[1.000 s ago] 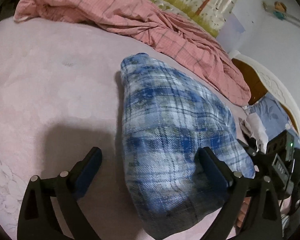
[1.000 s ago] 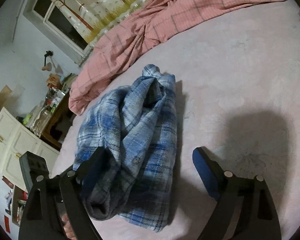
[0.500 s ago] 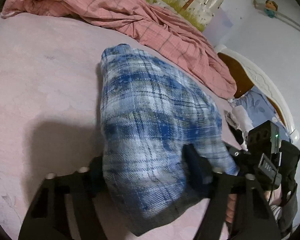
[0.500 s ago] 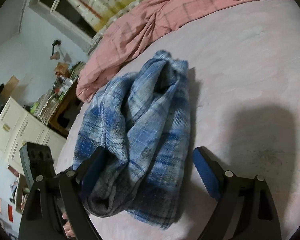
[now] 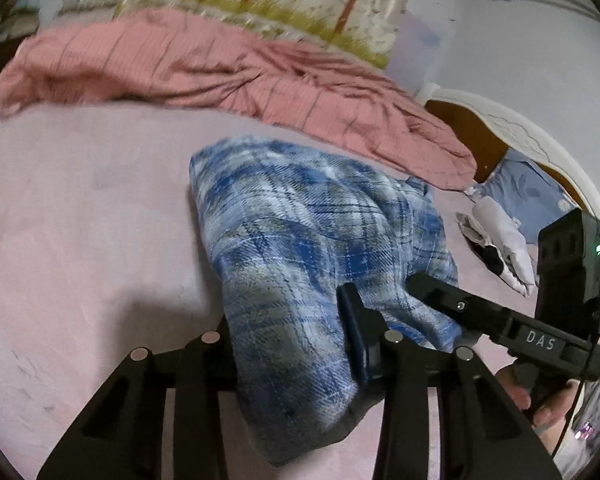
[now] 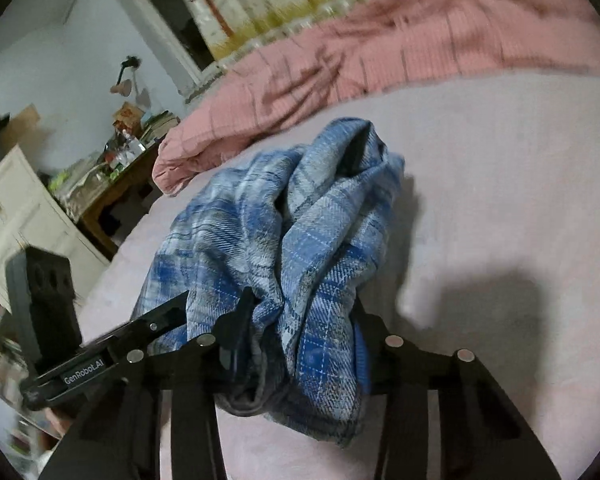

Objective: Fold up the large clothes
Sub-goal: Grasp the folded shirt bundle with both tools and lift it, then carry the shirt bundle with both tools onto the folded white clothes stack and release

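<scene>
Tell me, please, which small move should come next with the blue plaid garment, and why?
Probably lift both near ends a little and draw them apart. The left tongs and right tongs have just closed on the near end of the blue plaid garment, which lies bunched and rumpled on the pink bed sheet. It likely needs spreading flat before folding.
</scene>
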Demonstrator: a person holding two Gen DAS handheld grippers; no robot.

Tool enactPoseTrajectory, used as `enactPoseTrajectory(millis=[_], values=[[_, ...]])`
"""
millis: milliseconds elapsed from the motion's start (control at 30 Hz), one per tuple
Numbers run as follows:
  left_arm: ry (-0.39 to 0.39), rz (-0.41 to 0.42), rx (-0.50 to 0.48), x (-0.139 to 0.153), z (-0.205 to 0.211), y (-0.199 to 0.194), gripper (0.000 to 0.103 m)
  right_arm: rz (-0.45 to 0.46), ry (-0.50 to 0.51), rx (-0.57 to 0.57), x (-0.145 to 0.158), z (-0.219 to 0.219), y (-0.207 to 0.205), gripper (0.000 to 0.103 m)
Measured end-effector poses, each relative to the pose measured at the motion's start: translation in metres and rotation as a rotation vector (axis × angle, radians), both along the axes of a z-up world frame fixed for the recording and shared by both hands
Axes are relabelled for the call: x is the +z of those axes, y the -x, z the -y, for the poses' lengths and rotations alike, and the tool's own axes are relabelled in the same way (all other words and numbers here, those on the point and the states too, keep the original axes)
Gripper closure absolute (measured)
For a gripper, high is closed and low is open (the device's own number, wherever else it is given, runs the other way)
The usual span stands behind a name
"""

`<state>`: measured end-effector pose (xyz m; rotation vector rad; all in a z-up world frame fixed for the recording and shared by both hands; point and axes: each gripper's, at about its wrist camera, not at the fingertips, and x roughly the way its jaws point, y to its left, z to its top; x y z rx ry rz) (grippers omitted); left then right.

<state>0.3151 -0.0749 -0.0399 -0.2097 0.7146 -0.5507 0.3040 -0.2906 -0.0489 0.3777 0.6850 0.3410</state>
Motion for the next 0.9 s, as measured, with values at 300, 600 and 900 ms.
enactPoseTrajectory(millis=[300, 600, 900], values=[[-0.035, 0.305, -0.136, 0.096, 0.06, 0.056, 0.065, 0.235, 0.037, -0.092, 0.086, 0.04, 0.075, 0.059], [0.071, 0.532, -0.382, 0.186, 0.206, 0.074, 0.065, 0.453, 0.146, -0.336, 0.187, 0.175, 0.159, 0.059], [0.225, 0.483, -0.582, 0.166, 0.369, 0.029, 0.065, 0.494, 0.318, -0.644, 0.189, 0.306, 0.178, 0.058]])
